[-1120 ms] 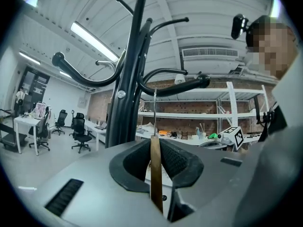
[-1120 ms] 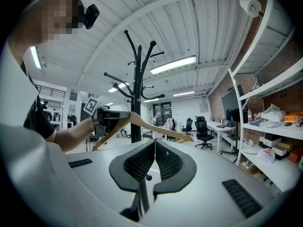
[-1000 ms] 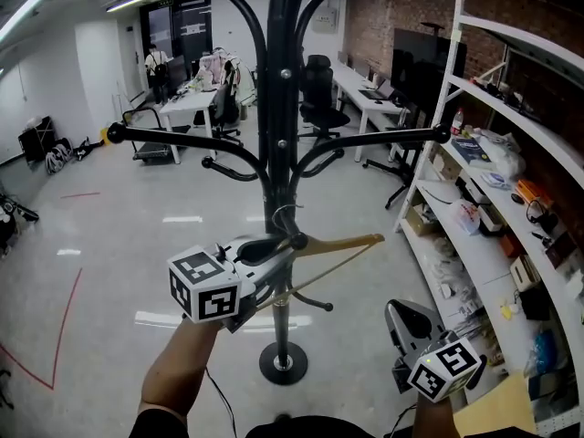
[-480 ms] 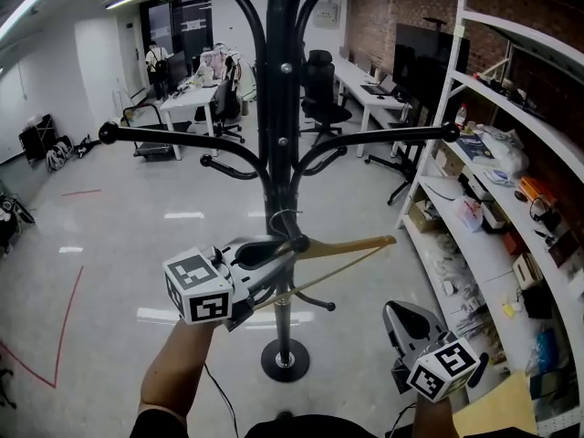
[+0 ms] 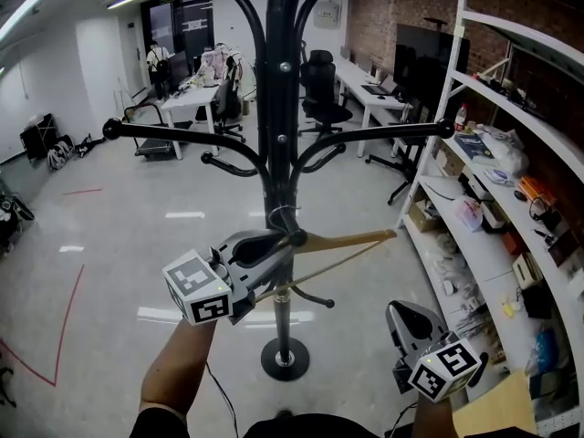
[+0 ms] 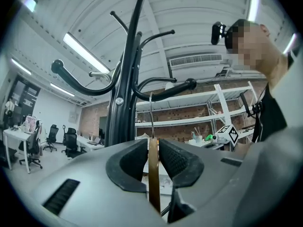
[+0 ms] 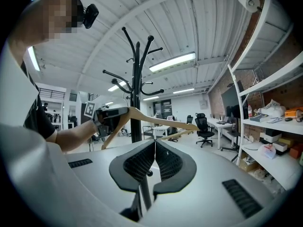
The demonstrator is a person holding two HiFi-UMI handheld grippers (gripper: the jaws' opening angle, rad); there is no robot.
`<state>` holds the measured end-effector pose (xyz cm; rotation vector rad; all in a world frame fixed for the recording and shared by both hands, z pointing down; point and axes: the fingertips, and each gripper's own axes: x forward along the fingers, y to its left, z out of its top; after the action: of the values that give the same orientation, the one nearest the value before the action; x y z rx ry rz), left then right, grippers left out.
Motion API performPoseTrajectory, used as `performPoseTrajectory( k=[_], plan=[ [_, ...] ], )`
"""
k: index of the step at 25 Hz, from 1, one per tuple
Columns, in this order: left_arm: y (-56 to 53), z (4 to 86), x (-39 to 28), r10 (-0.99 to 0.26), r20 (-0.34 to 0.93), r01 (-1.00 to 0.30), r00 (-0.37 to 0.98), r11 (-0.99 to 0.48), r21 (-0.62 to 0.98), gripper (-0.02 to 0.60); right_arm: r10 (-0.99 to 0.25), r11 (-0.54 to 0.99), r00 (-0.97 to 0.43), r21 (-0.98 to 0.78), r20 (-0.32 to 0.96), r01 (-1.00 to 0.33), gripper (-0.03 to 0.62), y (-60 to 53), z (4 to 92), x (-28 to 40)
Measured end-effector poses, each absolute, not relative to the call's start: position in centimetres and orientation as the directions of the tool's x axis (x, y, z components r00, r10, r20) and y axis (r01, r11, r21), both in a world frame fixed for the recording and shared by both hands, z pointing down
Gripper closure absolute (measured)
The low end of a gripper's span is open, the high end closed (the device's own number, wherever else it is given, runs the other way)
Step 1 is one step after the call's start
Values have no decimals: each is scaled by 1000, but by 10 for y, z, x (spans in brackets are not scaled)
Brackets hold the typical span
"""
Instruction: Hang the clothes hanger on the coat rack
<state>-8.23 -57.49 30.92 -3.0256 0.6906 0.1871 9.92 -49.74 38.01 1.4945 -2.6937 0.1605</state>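
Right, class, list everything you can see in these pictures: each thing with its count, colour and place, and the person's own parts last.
coat rack: one, black, standing on the floor at centre
clothes hanger: one, light wood with a metal hook, next to the rack's pole
shelving: one unit, white, along the right wall, loaded with small items
monitor: one, black, against the brick wall on the right
desks: at least two, white, far end of the room
office chairs: at least two, black, by the desks
floor tape: red lines, lower left
bystander: one, far background, left
left claw: one, grey, shut on the clothes hanger
right claw: one, grey, shut and empty, low right
left forearm: one, bare, bottom edge
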Motion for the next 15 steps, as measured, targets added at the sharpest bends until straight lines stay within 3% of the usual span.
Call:
performPoseTrajectory(
  k=[15],
  plan=[
    [-577,306,-101,-502,-108,-511,858,-856,-77,509,-841,527,-530,-60,106,-848,588,-479,381,106]
  ],
)
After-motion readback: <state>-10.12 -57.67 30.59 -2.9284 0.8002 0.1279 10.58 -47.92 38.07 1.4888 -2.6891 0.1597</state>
